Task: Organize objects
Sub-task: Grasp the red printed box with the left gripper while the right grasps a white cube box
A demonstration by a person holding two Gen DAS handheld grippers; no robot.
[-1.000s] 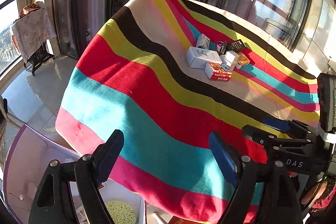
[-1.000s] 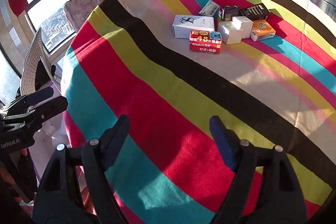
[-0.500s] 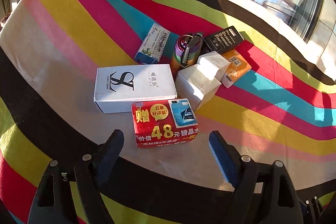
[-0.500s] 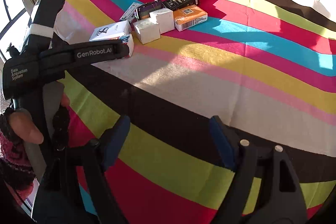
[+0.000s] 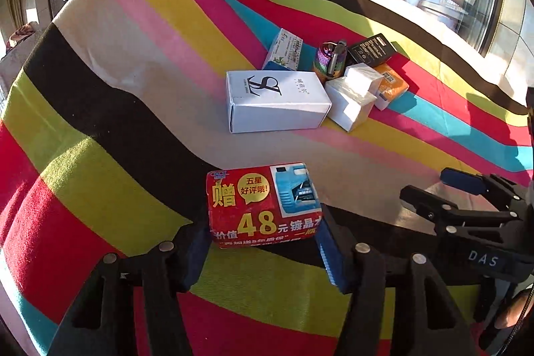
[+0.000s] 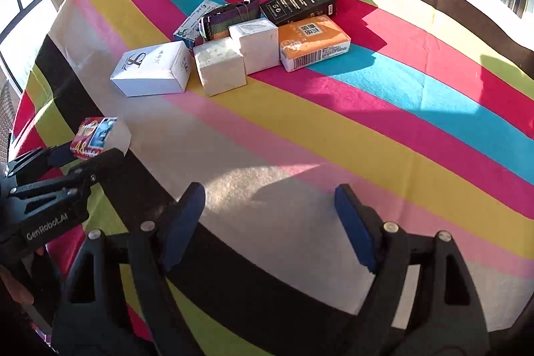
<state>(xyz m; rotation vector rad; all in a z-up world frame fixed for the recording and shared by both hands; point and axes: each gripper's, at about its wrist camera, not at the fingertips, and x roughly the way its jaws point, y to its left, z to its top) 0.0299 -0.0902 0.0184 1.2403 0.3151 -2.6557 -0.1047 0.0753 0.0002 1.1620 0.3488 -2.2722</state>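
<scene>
Left wrist view: the left gripper (image 5: 263,242), its fingers just closing, clamps the red box (image 5: 263,206) near the table's (image 5: 100,62) near edge, while the right gripper (image 6: 270,219) hangs open, empty.

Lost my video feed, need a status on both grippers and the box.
Left gripper: jaws just closed onto red box, lifted clear of the pile. Right gripper: open, empty, above striped cloth. Nothing in the way.

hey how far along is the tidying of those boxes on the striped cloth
Early. Nothing looks put away yet. In hand: the left gripper has just closed its jaws on the red cardboard box with yellow print, apart from the pile. The right gripper is open, empty. Left: the white rectangular box, orange packet, black carton and others.
</scene>
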